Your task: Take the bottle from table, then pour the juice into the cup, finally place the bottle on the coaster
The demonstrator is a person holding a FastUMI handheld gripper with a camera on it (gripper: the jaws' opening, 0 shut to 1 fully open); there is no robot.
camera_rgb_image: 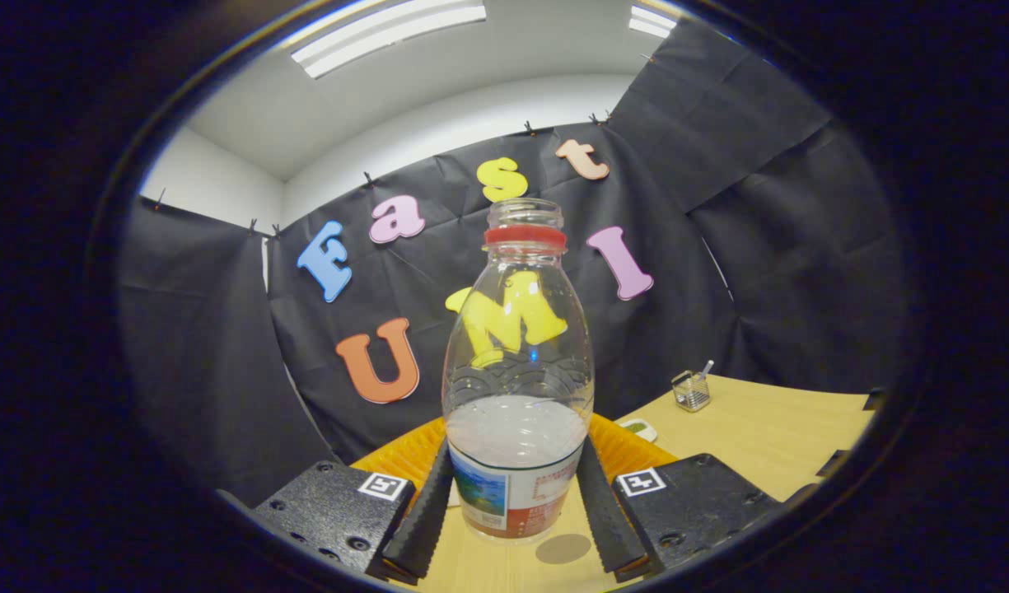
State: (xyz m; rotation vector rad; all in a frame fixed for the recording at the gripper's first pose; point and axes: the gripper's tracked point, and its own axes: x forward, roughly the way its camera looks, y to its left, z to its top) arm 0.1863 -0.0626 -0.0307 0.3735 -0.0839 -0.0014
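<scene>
One bottle (516, 387) upright between gripper (516, 515) fingers, both pressing its labelled base | orange coaster (628, 445) just behind bottle | uncapped, part-full: likely light, thin-walled, slick, spill-prone | hold low, squeeze gently.

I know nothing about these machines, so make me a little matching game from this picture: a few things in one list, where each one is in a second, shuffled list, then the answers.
Things:
1. bottle
2. orange ridged mat
3. small clear container with a stick in it
4. red ring

Places:
A. far back on the table, off to the right of the fingers
B. between the two fingers, held upright
C. around the bottle's neck, below its open mouth
D. on the table behind the bottle

Pairs: 1-B, 2-D, 3-A, 4-C
</scene>
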